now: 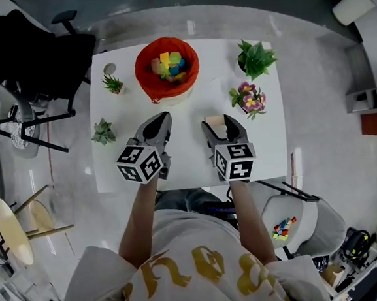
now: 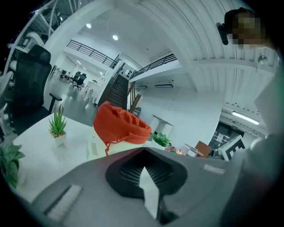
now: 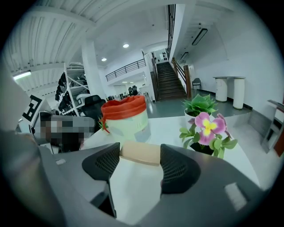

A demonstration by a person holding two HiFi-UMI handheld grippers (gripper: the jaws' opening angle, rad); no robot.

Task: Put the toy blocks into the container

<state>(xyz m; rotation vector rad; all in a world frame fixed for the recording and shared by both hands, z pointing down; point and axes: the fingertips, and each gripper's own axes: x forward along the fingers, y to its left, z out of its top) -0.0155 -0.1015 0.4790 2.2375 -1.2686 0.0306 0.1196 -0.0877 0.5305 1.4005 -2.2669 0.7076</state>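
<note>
Tan block (image 3: pixel 141 153): one; pinched crosswise in my right gripper (image 1: pixel 220 124), its long axis running from finger to finger; low over the white surface (image 1: pixel 185 114), near its front half
Right fingers: spread to the block's length and clamped on both its ends
Left fingers: my left gripper (image 1: pixel 162 119) has them pressed together with nothing between; only a sliver of surface shows past them
Container (image 1: pixel 144 78): one; pale tub with a red fabric lining folded over the rim; upright at the far middle of the surface
Key relation: the container lies ahead of my right fingers and off to their left; the left gripper is the nearer to it but carries nothing, so I judge the right one makes the drop; it has to lift clear of the rim, then go forward and left
Blocks in the container (image 1: pixel 170 65): several; I make out yellow, green and blue; the exact count I cannot tell
Potted plants: four; two small green ones on the left, one bushy green one and one flowering one (image 1: pixel 249 99) on the right; the flowering one is just beside my right gripper's path
</note>
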